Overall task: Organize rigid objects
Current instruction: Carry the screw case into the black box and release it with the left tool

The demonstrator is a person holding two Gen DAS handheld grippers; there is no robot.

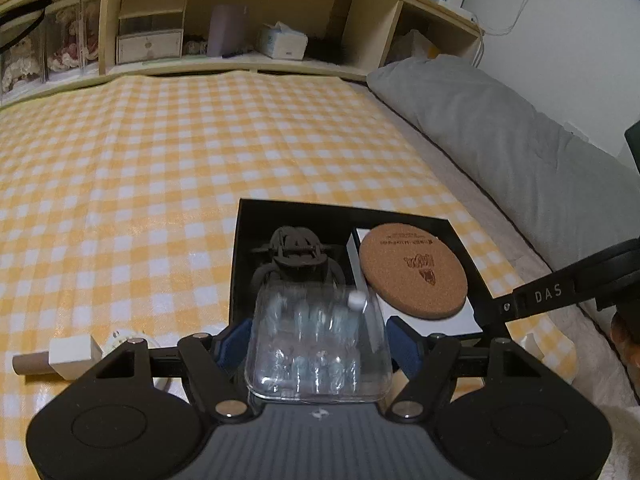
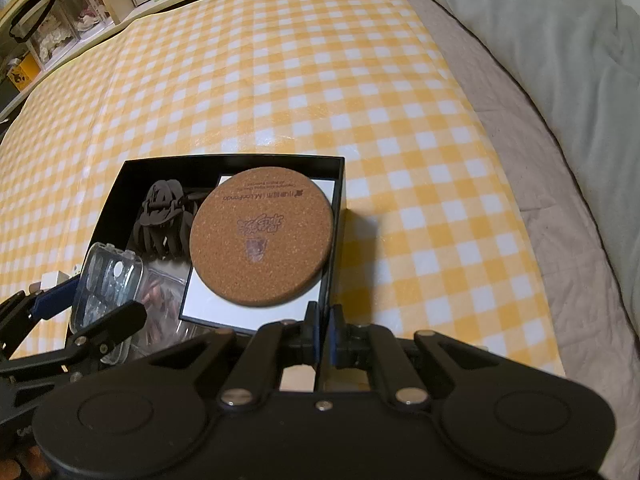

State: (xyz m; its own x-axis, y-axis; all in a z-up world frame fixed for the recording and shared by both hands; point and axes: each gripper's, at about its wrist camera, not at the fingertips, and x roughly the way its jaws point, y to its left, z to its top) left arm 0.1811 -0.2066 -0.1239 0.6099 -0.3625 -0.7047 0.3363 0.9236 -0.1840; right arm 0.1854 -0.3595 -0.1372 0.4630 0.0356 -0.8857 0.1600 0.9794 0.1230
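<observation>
Clear plastic case (image 1: 318, 344) held over a black box (image 1: 240, 264) on a yellow checked cloth (image 1: 140, 168).

The case, with small compartments inside, is clamped between the blue pads of the left gripper (image 1: 320, 342) and is seen just above the near left part of the box. Inside the box, a dark hair claw (image 2: 162, 216) lies in the left part, and a round cork coaster (image 2: 261, 236) rests on a white card (image 2: 200, 304) in the right part. The right gripper (image 2: 323, 336) is seen with its jaws together, pinched on the near wall of the box at its right corner. Left of the box, a small white block (image 1: 74, 354) and a brown cylinder (image 1: 30, 364) lie on the cloth. A grey pillow (image 1: 500, 132) lies along the right side, and a wooden shelf (image 1: 248, 12) stands beyond the cloth.
</observation>
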